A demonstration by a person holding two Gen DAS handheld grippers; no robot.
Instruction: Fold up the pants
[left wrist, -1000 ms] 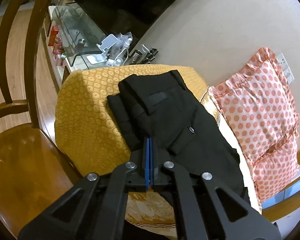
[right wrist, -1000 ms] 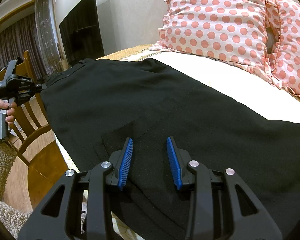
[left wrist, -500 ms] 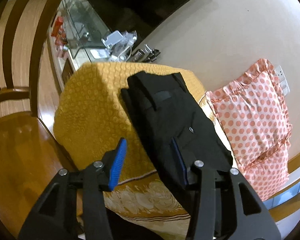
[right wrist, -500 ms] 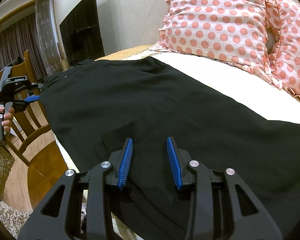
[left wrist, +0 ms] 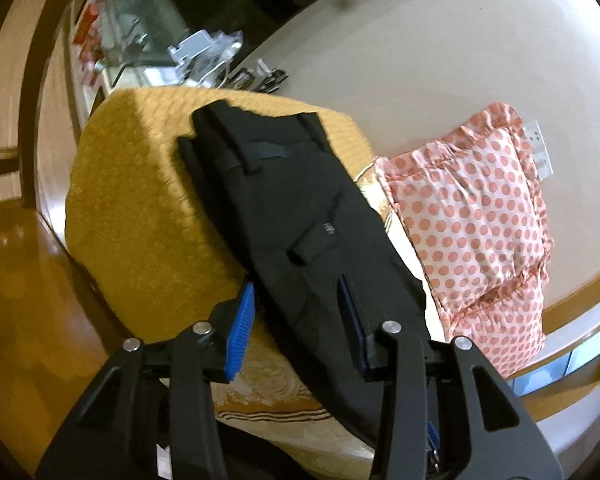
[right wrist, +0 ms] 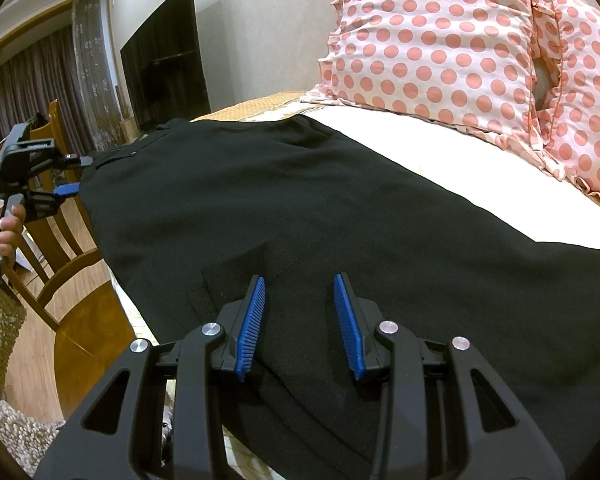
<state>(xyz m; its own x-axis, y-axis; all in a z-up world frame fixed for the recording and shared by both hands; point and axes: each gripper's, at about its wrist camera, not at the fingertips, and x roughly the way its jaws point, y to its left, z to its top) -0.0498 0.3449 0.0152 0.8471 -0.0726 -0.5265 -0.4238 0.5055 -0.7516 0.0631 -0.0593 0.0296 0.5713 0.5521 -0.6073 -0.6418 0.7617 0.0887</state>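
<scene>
The left tool (left wrist: pixel 296 320) has let go: a second ago its blue pads were pressed shut on the near edge of the black pants (left wrist: pixel 300 216), and now they stand wide apart, one pad off the cloth's edge over the yellow bedspread (left wrist: pixel 140 208), the other over the fabric. The frame is blurred, so whether that pad touches the cloth is hard to say. The right tool (right wrist: pixel 300 316) is unchanged, its pads spread and empty, low over the pants' broad middle. The pants lie lengthwise along the bed, waistband toward the far corner, beside the polka-dot pillow (right wrist: pixel 440 40). The release suggests one fold or straightening pull is done and a fresh grip comes next. The only container is a glass-fronted cabinet (left wrist: pixel 140 40) beyond the bed; its contents are too smeared to name.
</scene>
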